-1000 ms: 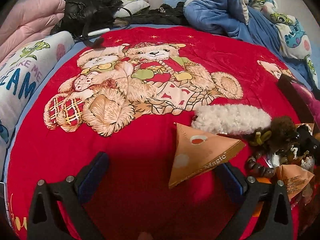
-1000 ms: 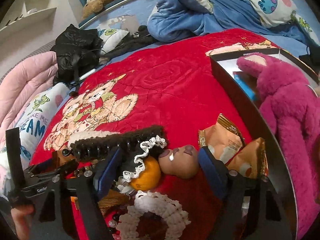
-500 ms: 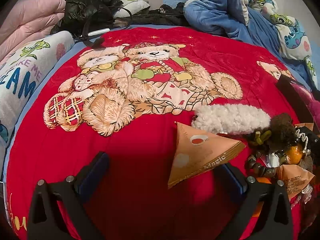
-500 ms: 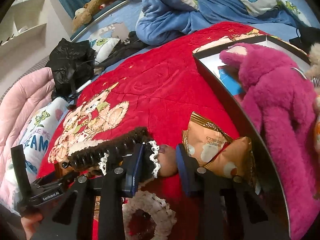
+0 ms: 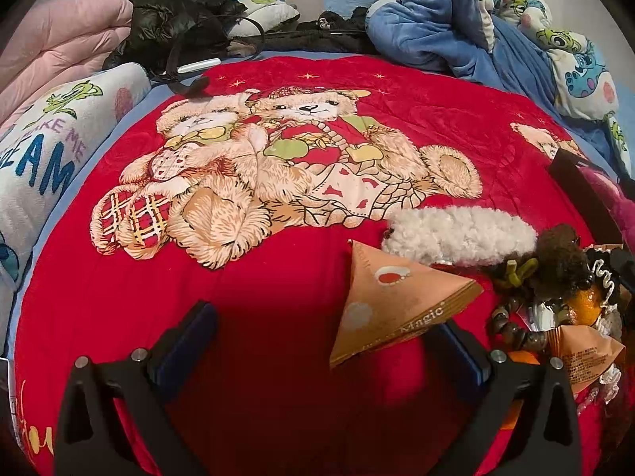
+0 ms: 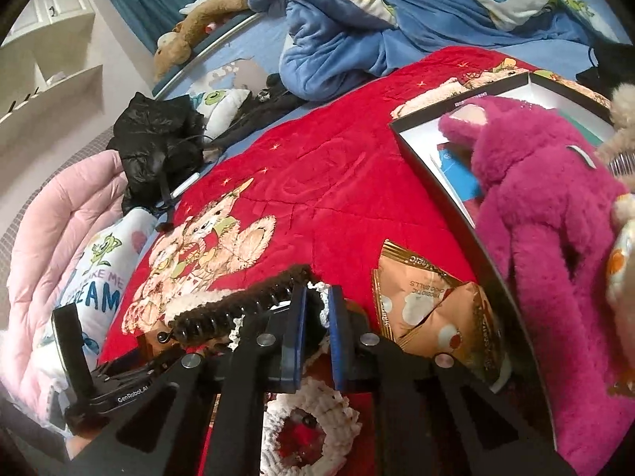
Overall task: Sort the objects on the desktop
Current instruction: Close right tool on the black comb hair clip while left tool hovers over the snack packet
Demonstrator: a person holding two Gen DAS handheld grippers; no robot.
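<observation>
My right gripper (image 6: 315, 305) is low over a pile of small things on the red blanket. Its jaws are closing, and the pads pinch a black hair band with white lace trim (image 6: 317, 291). Left of it lies a black toothed hair clip (image 6: 246, 305), and below it a white crochet scrunchie (image 6: 309, 424). Two orange snack packets (image 6: 420, 301) lie to the right. My left gripper (image 5: 325, 325) stands open over the blanket. A triangular orange packet (image 5: 397, 301) lies by its right finger, untouched. Beyond are a white fluffy clip (image 5: 456, 234), a brown fluffy clip (image 5: 559, 254) and an orange (image 5: 583, 305).
A black open box (image 6: 436, 174) at the right holds a pink plush toy (image 6: 555, 218). The red bear blanket (image 5: 278, 277) spreads to the left. Pillows, a pink quilt (image 6: 59, 230), a black jacket (image 5: 174, 12) and blue bedding (image 5: 456, 27) ring it.
The right jaws went from wide apart to nearly together around the lace-trimmed band, and the right view rolled a little. The left gripper and the things before it kept still.
</observation>
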